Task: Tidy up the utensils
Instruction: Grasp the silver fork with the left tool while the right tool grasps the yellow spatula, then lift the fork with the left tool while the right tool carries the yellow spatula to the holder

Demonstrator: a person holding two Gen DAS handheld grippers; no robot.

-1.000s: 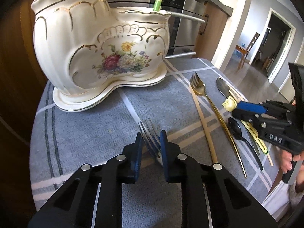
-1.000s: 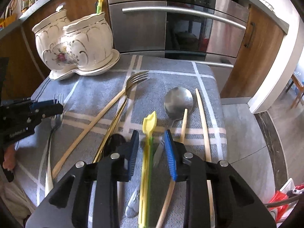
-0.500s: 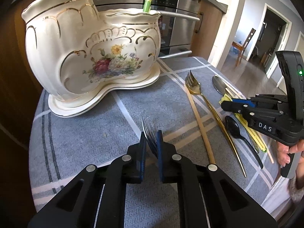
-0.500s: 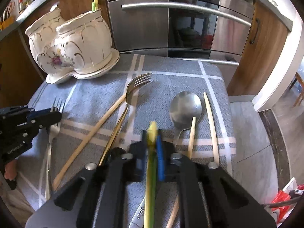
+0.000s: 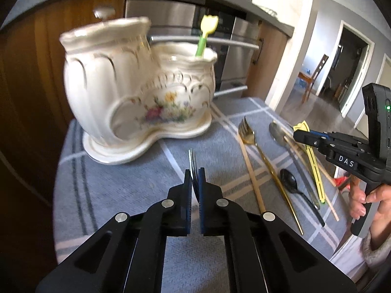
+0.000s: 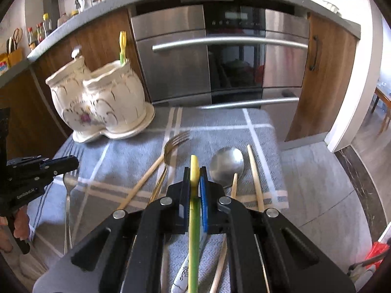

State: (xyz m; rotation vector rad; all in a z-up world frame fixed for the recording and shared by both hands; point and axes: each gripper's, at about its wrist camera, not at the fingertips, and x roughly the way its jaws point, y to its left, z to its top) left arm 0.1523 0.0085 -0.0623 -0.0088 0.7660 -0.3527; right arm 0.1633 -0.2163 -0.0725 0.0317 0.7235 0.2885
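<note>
My left gripper (image 5: 194, 171) has its jaws closing tight on a silver fork (image 5: 193, 158). The pads press its neck and the tines stick out edge-on above the cloth. From the right wrist view, that left gripper (image 6: 73, 162) holds the silver fork (image 6: 68, 195) at the left. My right gripper (image 6: 194, 171) is shut on a yellow-and-green plastic utensil (image 6: 194, 232), its yellow head just past the pads. The left wrist view shows the right gripper (image 5: 297, 134) with the yellow utensil (image 5: 315, 168) slanting down from it. A white floral ceramic holder (image 5: 146, 92) (image 6: 102, 102) stands at the back left with a matching utensil (image 5: 205, 36) upright in it.
On the grey plaid cloth (image 5: 110, 183) lie a gold fork (image 6: 171, 146), a silver spoon (image 6: 227, 166), wooden chopsticks (image 6: 254, 171), a black spoon (image 5: 288, 183) and a white patterned handle (image 6: 180, 278). A steel oven (image 6: 232, 61) stands behind the table. The floor drops away on the right.
Both grippers closed, the left on the silver fork and the right on the yellow utensil. Both then rose a little, tipping their ends off the cloth.
</note>
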